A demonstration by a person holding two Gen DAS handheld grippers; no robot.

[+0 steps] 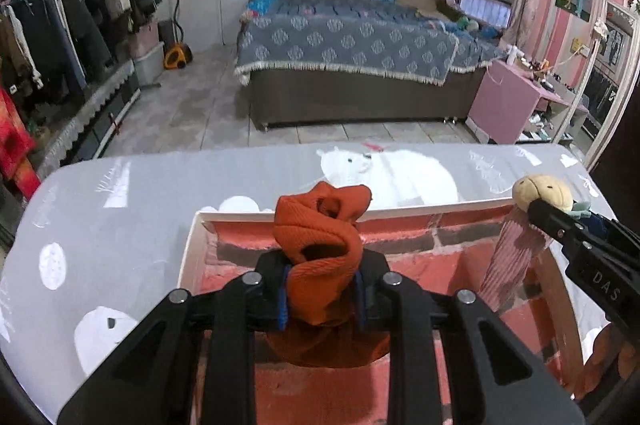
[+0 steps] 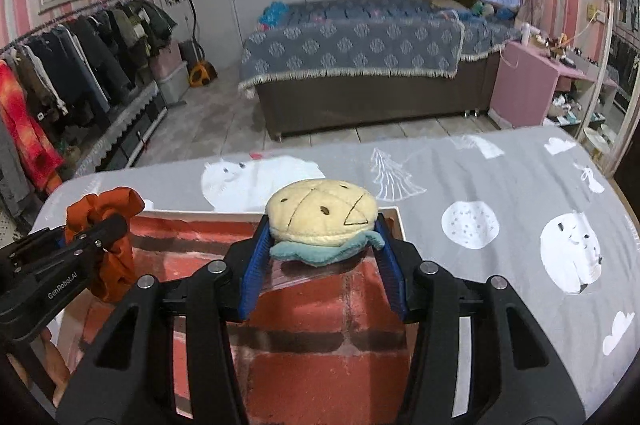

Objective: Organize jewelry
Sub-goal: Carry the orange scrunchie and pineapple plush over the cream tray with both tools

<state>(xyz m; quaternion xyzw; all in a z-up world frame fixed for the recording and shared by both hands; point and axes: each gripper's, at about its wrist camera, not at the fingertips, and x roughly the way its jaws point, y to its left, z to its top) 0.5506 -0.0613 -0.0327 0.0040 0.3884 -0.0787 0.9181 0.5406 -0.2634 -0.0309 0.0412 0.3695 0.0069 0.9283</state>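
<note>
My left gripper [image 1: 322,289] is shut on a crumpled orange ribbed scrunchie [image 1: 320,237], held over a shallow box [image 1: 400,215] with a white rim and a red brick-pattern lining. My right gripper [image 2: 322,245] is shut on a cream plush piece [image 2: 320,213] with a teal frill, its blue pads [image 2: 256,253] against both sides. In the left wrist view the plush [image 1: 540,191] hovers at the box's far right corner, and a pink striped fabric tail [image 1: 512,257] hangs from it into the box. The scrunchie [image 2: 108,225] and left gripper [image 2: 92,237] show at the left of the right wrist view.
The box [image 2: 394,221] lies on a table covered by a grey cloth [image 2: 500,185] with white polar-bear prints. Beyond the table are a tiled floor, a bed [image 1: 352,45], a clothes rack [image 1: 60,25] at the left and a pink shelf unit [image 1: 508,97] at the right.
</note>
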